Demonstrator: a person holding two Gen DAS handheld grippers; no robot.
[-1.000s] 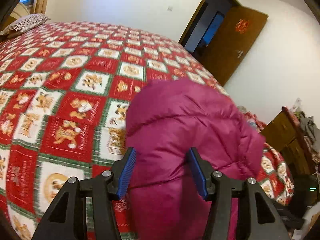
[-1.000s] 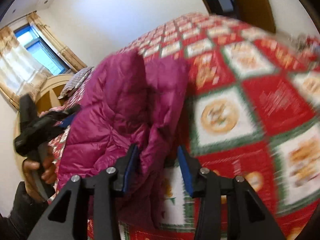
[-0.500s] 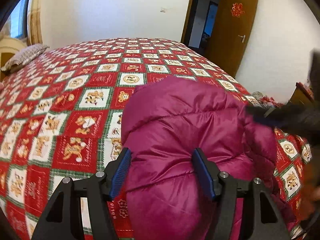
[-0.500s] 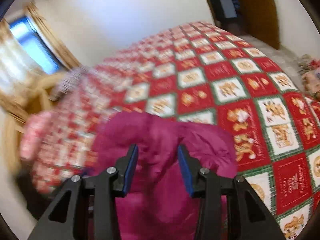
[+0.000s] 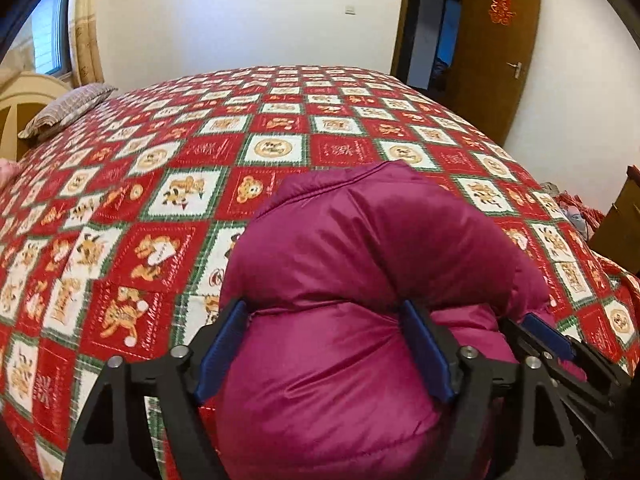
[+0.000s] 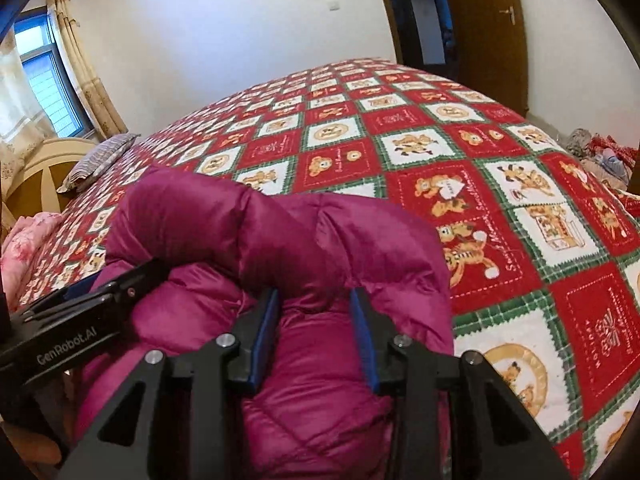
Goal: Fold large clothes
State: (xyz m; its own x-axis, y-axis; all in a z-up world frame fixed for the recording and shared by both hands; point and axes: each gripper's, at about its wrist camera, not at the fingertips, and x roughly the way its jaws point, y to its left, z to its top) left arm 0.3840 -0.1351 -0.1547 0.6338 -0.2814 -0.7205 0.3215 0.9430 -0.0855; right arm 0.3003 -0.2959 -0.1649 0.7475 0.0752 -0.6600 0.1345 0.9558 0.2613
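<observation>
A magenta puffer jacket lies bunched at the near edge of the bed; it also fills the lower left of the right wrist view. My left gripper is shut on a thick roll of the jacket, which bulges between its blue pads. My right gripper is shut on a fold of the same jacket. The right gripper's tip shows at the jacket's right side in the left view. The left gripper shows at the jacket's left side in the right view.
The bed is covered by a red, white and green bear-pattern quilt. A striped pillow and a cream headboard are at the far left. An open brown door and wooden furniture stand to the right.
Both grippers have swung to face the bed squarely and come close together on the jacket. The jacket stays bunched at the bed's near edge.
</observation>
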